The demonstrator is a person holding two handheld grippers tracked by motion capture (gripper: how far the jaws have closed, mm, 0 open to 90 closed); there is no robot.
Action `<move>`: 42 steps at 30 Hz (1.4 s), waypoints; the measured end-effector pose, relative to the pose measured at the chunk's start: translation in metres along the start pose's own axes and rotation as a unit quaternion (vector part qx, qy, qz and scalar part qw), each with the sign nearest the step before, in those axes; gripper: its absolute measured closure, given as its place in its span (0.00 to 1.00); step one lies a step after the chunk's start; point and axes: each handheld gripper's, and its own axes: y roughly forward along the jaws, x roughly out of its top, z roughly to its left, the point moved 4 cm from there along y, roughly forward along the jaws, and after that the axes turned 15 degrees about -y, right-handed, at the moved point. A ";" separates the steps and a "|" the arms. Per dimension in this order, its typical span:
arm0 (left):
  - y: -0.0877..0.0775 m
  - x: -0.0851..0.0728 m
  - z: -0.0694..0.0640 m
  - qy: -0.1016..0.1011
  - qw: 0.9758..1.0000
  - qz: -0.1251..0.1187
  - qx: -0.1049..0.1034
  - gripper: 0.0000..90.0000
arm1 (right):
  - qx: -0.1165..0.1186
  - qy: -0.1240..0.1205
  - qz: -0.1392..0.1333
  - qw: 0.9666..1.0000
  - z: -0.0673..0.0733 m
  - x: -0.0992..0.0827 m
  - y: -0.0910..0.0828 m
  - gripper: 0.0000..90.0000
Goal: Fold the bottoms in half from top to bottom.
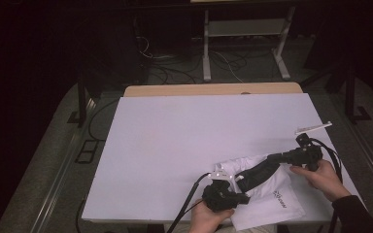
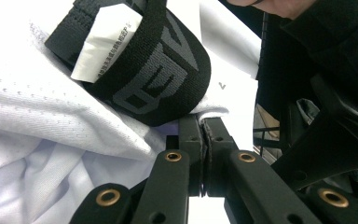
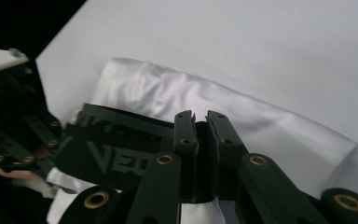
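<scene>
White mesh shorts with a black elastic waistband (image 1: 260, 171) lie on the white table's (image 1: 184, 141) near edge. Both tongs, left (image 2: 204, 133) and right (image 3: 200, 122), are clamped on the waistband; folding not yet begun.

White garment (image 1: 267, 196) with black waistband (image 1: 257, 173) lies at near right of white table (image 1: 184, 141). Left gripper (image 1: 240, 196) at its near-left edge, right gripper (image 1: 272, 158) at waistband's far end; a hand holds each
</scene>
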 end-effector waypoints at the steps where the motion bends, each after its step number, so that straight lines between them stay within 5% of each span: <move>1: 0.000 0.000 0.000 0.000 1.000 0.000 0.000 0.96 | 0.006 0.000 -0.005 1.000 0.003 0.001 -0.003 0.90; 12: 0.000 0.000 0.001 0.003 1.000 0.000 0.006 0.96 | 0.016 -0.021 -0.019 0.999 0.021 0.002 -0.014 0.90; 35: -0.001 0.001 0.000 0.008 1.000 -0.006 0.015 0.90 | 0.018 -0.042 0.001 0.999 0.041 -0.018 -0.029 0.90; 42: -0.005 0.002 -0.005 0.028 0.999 -0.023 0.032 0.74 | 0.007 -0.044 0.008 0.999 0.040 -0.025 -0.032 0.90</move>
